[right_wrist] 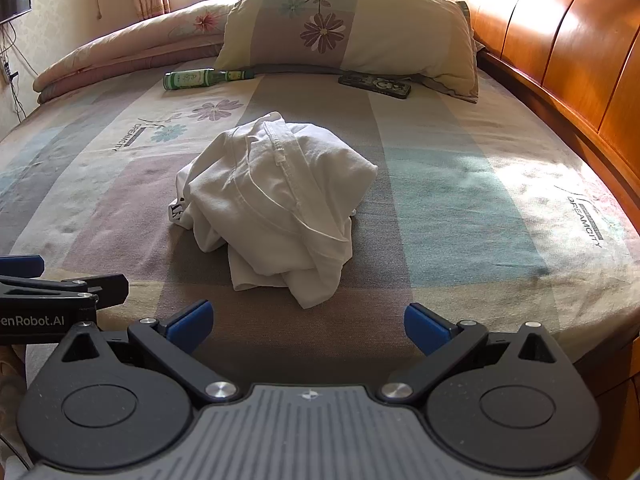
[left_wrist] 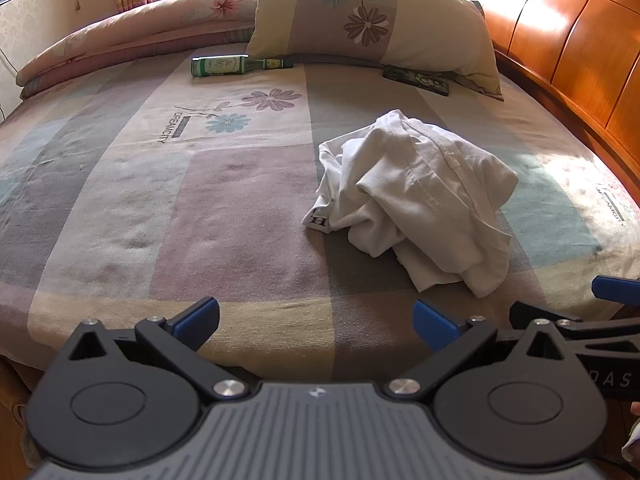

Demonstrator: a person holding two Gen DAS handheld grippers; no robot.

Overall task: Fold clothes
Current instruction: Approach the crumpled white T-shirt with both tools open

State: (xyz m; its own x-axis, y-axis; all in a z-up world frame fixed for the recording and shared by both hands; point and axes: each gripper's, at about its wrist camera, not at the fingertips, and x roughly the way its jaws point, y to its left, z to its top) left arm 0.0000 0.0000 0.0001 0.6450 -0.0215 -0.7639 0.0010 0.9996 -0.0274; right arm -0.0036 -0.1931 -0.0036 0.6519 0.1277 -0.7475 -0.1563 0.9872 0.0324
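On the bed point(left_wrist: 120, 208), mid-sheet, a white shirt point(left_wrist: 416, 200) is lying in a crumpled heap, nothing folded yet. Both claws are hanging over the near edge, angled down, w/ jaws spread as wide as they go and nothing between them. Left claw point(left_wrist: 316, 326) is sitting left of the heap: shirt lies ahead and off to its right. Right claw point(right_wrist: 308, 328) is facing it almost dead-on, heap just ahead and a touch left, so right is prob. the nearer one. Heap's long axis is running roughly away from the claws, toward the pillow point(right_wrist: 360, 28); a hem seam is crossing the top. Next move is likely spreading it flat, each claw taking a near edge. Bottle point(right_wrist: 200, 78) and remote point(right_wrist: 376, 85) are lying well apart, by the pillow, no obstacle.
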